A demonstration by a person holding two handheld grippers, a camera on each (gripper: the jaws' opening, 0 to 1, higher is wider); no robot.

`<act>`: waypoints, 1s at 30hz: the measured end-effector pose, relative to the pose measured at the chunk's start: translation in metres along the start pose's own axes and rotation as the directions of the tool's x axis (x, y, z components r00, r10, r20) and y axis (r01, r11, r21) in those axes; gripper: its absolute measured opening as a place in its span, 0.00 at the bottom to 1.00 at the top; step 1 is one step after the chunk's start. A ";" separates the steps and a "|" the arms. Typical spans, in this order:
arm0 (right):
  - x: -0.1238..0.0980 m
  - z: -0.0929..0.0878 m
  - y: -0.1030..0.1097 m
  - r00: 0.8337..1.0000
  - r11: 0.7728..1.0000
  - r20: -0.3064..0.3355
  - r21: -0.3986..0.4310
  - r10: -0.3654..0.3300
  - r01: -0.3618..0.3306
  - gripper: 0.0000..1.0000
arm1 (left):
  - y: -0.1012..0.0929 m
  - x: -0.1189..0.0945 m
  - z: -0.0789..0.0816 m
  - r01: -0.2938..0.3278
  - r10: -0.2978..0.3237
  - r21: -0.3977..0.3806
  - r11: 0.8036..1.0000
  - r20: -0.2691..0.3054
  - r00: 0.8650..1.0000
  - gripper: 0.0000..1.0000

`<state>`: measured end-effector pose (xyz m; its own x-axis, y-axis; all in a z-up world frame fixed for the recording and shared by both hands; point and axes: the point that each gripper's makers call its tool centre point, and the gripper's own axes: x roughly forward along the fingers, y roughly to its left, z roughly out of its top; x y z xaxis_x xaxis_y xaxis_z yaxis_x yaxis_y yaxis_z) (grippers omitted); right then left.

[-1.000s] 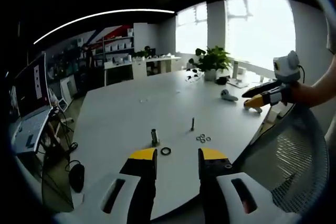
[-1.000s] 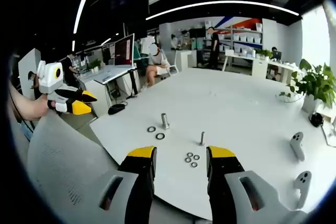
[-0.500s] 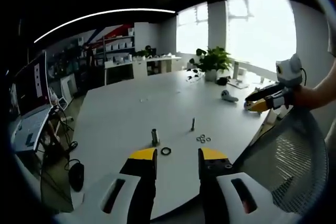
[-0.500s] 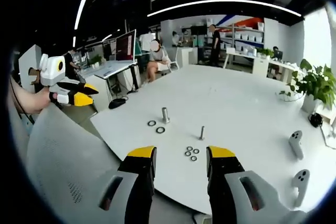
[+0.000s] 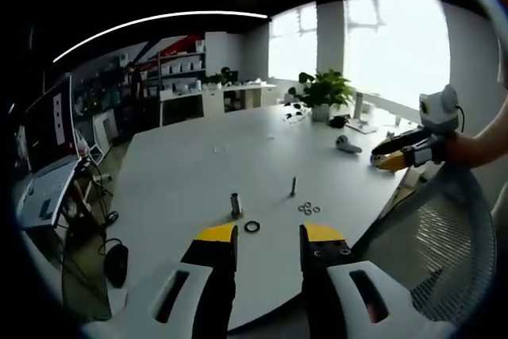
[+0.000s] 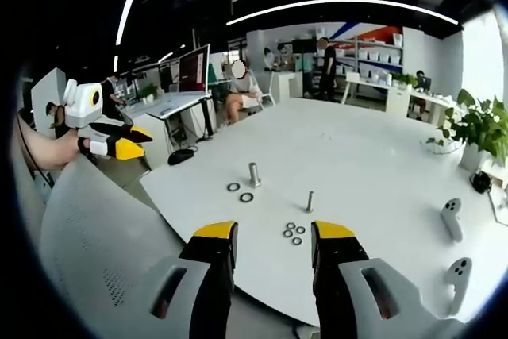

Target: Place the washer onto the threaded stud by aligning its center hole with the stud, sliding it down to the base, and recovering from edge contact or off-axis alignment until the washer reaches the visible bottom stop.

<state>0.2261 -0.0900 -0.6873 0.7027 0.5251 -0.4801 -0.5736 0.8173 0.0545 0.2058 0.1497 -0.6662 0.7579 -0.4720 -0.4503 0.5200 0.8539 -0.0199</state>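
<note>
On the white table (image 5: 198,172) a thin threaded stud (image 5: 293,186) stands upright, with a cluster of small washers (image 5: 306,209) just beside it. A thicker bolt (image 5: 236,205) stands to its left with a dark ring (image 5: 252,226) near it. My left gripper (image 5: 267,237) is open and empty, held back from the table edge. In the right gripper view the stud (image 6: 310,201), washers (image 6: 293,234), bolt (image 6: 254,174) and two dark rings (image 6: 240,192) lie ahead of my open, empty right gripper (image 6: 270,237). Each gripper shows in the other's view (image 5: 401,153) (image 6: 111,142).
A grey mesh chair back (image 6: 103,252) sits between me and the table, also seen as mesh chair (image 5: 429,252). Two white controllers (image 6: 451,220) lie at the table's right side. A potted plant (image 5: 321,93) stands at the far end. People (image 6: 238,89) are at desks behind.
Both views have shifted slightly with the hands. The stud, bolt and washers lie as before, and both grippers stay open and empty.
</note>
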 end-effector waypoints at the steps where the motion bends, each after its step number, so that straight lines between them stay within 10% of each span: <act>1: 0.000 0.000 0.000 1.000 1.000 -0.001 0.002 0.000 0.000 0.39 | 0.000 0.000 0.000 0.000 0.000 -0.002 1.000 0.000 1.000 0.29; 30: -0.001 0.005 0.001 0.999 0.998 0.036 0.052 0.019 -0.021 0.37 | -0.005 0.009 -0.016 0.060 -0.068 -0.074 0.995 -0.106 0.992 0.30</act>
<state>0.2269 -0.0886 -0.6826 0.7060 0.5489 -0.4475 -0.5657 0.8173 0.1099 0.2037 0.1453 -0.6844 0.6748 -0.5032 -0.5399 0.5340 0.8378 -0.1134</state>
